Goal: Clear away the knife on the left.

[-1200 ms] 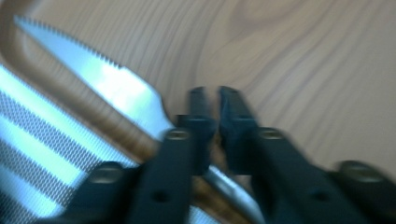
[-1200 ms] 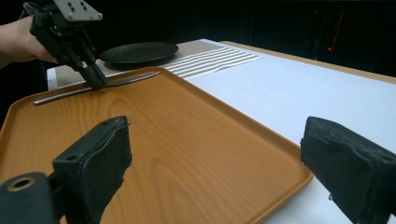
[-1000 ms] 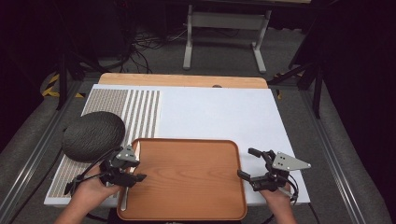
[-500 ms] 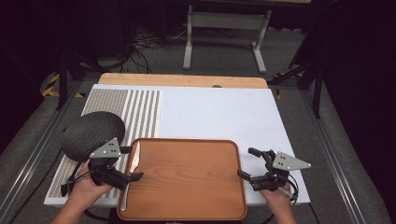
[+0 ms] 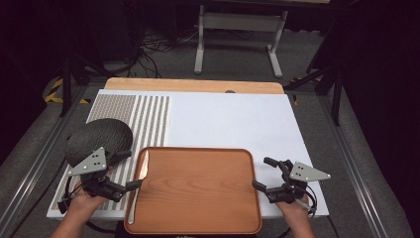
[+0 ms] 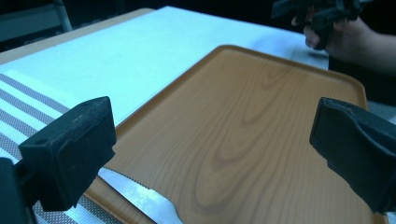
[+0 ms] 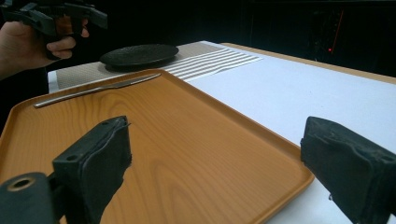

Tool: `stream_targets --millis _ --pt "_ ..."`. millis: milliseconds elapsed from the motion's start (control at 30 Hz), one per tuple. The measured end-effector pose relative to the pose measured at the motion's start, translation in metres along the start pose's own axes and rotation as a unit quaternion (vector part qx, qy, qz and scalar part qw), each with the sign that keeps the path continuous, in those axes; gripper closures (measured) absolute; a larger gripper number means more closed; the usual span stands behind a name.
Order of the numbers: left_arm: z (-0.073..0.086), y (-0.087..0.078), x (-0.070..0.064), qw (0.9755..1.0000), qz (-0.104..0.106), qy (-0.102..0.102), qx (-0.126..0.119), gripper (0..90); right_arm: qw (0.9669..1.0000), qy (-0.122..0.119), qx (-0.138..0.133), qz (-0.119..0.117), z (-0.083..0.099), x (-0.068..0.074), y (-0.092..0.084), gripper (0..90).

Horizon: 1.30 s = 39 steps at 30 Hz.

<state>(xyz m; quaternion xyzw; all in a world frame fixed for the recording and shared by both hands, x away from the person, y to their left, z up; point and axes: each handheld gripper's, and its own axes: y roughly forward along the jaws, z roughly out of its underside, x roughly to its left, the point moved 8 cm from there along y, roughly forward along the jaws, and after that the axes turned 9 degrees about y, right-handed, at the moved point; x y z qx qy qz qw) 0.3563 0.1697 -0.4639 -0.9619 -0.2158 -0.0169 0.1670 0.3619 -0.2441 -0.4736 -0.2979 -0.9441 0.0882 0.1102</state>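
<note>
Knife (image 5: pixel 138 184) lies on the tray's (image 5: pixel 198 198) edge; left tongs (image 5: pixel 126 171) have withdrawn leftward.

Tray (image 5: pixel 198 191) near rim cut by frame bottom, knife (image 6: pixel 140 196) handle cropped in left gripper view, plate (image 5: pixel 94 139) partly behind left gripper (image 5: pixel 126 171).

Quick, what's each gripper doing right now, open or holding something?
Left gripper: open, holding nothing, at the tray's left edge.
Right gripper: open, holding nothing.
</note>
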Motion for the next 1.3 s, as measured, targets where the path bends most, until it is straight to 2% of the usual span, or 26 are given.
stream_targets --millis 67,167,233,267,333,467,533,600,667,767,833,900,1067,1233,1300 --pt "0.006 -0.004 0.005 0.9997 -0.015 -0.005 -0.021 1.1 1.0 0.001 -0.001 0.001 0.0 0.0 0.0 9.1" --pt "0.01 -0.007 0.007 0.9994 -0.02 -0.01 -0.028 1.1 1.0 0.002 -0.002 0.001 0.0 -0.001 -0.001 9.1" --pt "0.021 -0.011 0.009 0.9981 -0.036 -0.02 -0.045 1.0 1.0 0.001 -0.002 0.001 0.0 -0.001 0.0 9.1" --pt "0.021 -0.011 0.009 0.9981 -0.036 -0.02 -0.045 1.1 1.0 0.002 -0.001 0.001 0.0 -0.001 0.0 9.1" --pt "0.032 -0.014 0.009 0.9979 -0.041 -0.026 -0.043 1.0 1.0 0.002 -0.001 0.001 0.001 -0.001 0.0 9.1" --pt "0.039 -0.017 0.009 0.9982 -0.043 -0.018 -0.037 0.8 1.0 0.002 -0.001 0.0 0.001 -0.001 0.001 9.1" --pt "0.047 -0.017 0.01 0.9979 -0.053 -0.011 -0.034 0.6 1.0 0.002 -0.001 0.0 0.001 -0.001 0.001 9.1" --pt "0.056 -0.018 0.011 0.9979 -0.059 -0.013 -0.022 0.5 1.0 0.001 0.0 0.0 0.002 0.0 0.002 9.1" --pt "0.06 -0.018 0.011 0.9981 -0.056 -0.019 -0.019 0.5 1.0 0.001 0.002 0.0 0.003 0.0 0.002 9.1" --pt "0.06 -0.017 0.012 0.9981 -0.055 -0.022 -0.019 0.4 1.0 0.002 0.003 -0.001 0.004 0.0 0.002 9.1" --pt "0.058 -0.017 0.01 0.998 -0.052 -0.025 -0.026 0.4 1.0 0.002 0.004 -0.001 0.005 0.0 0.002 9.1" --pt "0.055 -0.018 0.01 0.9978 -0.048 -0.035 -0.031 0.4 1.0 0.001 0.003 0.0 0.004 0.0 0.001 9.1" --pt "0.054 -0.02 0.01 0.9975 -0.048 -0.038 -0.036 0.4 1.0 0.003 0.002 0.0 0.005 -0.001 0.002 9.1" --pt "0.052 -0.018 0.006 0.9985 -0.052 -0.008 -0.011 0.4 1.0 0.002 0.004 0.001 0.005 0.0 0.002 9.1" --pt "0.051 -0.018 0.006 0.9986 -0.051 -0.008 -0.01 0.3 1.0 0.002 0.003 0.001 0.005 -0.001 0.002 9.1"
